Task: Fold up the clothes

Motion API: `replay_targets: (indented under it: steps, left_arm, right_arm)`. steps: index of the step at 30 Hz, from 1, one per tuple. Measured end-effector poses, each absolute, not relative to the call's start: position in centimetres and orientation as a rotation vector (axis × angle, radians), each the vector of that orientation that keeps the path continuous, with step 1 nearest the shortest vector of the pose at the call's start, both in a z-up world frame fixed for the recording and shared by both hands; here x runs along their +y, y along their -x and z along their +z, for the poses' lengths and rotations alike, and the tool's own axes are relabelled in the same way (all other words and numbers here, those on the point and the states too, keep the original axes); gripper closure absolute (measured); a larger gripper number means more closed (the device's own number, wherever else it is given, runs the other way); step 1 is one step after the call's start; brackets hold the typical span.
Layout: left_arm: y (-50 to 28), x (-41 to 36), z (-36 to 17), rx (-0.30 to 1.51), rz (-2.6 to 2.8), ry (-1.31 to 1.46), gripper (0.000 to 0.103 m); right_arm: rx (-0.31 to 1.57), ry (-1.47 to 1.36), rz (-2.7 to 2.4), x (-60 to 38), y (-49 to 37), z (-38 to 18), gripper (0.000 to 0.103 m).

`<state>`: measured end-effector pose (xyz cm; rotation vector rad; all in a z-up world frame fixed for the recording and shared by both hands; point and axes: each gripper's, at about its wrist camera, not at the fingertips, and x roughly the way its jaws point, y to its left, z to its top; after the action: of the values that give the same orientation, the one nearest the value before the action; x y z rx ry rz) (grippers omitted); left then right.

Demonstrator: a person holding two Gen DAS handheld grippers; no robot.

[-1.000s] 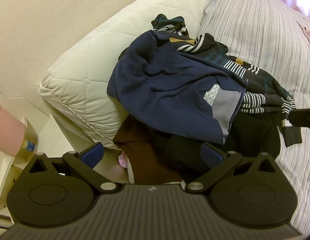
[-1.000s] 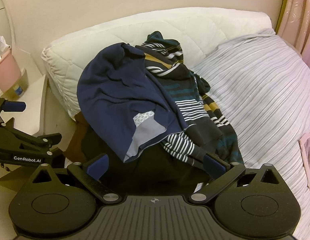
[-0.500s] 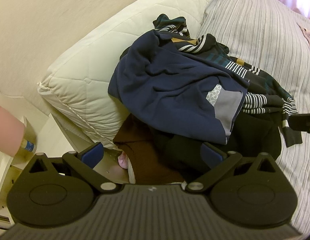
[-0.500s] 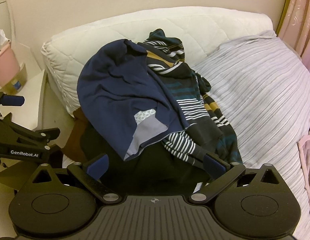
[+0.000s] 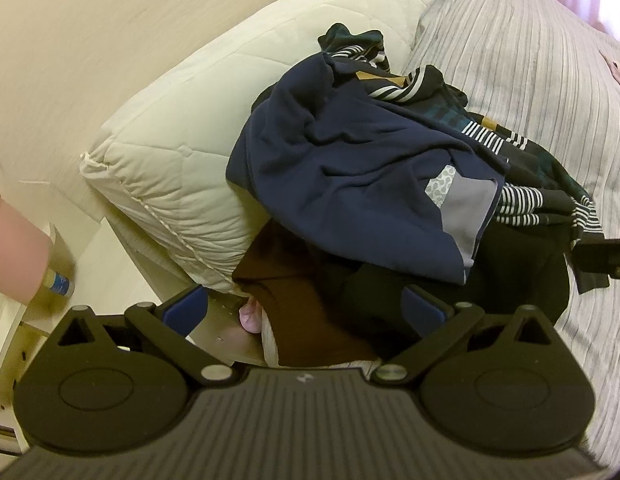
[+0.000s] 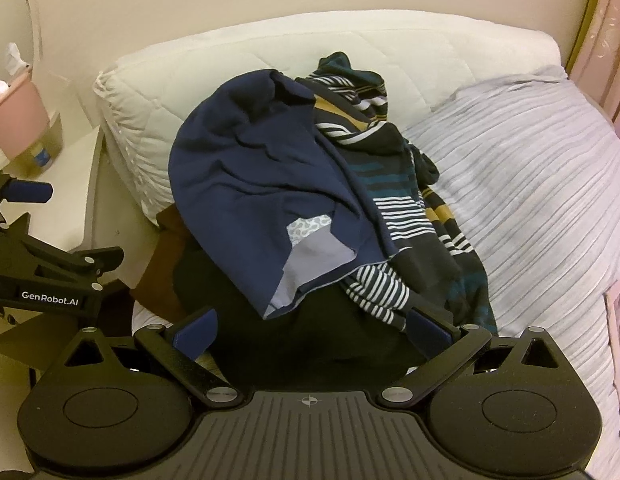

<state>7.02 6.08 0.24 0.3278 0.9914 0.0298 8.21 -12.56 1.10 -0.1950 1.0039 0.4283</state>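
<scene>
Two claws, left claw (image 5: 304, 306) and right claw (image 6: 311, 326), both spread, face four heaped garments (image 6: 270, 200).

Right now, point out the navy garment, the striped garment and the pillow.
navy garment (image 6: 250, 188), right wrist view, its upper folds.
striped garment (image 6: 393, 216), right wrist view, white-striped middle.
pillow (image 5: 182, 152), left wrist view, quilted face.

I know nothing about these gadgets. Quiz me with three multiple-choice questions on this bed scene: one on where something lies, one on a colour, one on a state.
1. The navy garment lies:
A. on top of the clothes pile
B. on the floor
C. folded on the nightstand

2. The bin beside the bed is:
A. green
B. pink
C. black

3. The right tool is:
A. shut on a sock
B. open, holding nothing
C. shut on the pillow

Answers:
1 A, it drapes over the striped garment and darker clothes.
2 B, its wall shows pink.
3 B, its fingers stand wide apart with nothing gripped between them.
</scene>
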Motion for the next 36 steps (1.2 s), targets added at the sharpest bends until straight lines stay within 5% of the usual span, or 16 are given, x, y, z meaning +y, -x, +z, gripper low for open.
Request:
replay_targets:
  steps: [36]
  left_arm:
    - [-23.4,14.3,-6.4,1.011,-0.310,-0.480,0.002]
  right_arm:
    - [1.062,0.378,0.385,0.8,-15.7,-7.5,0.000]
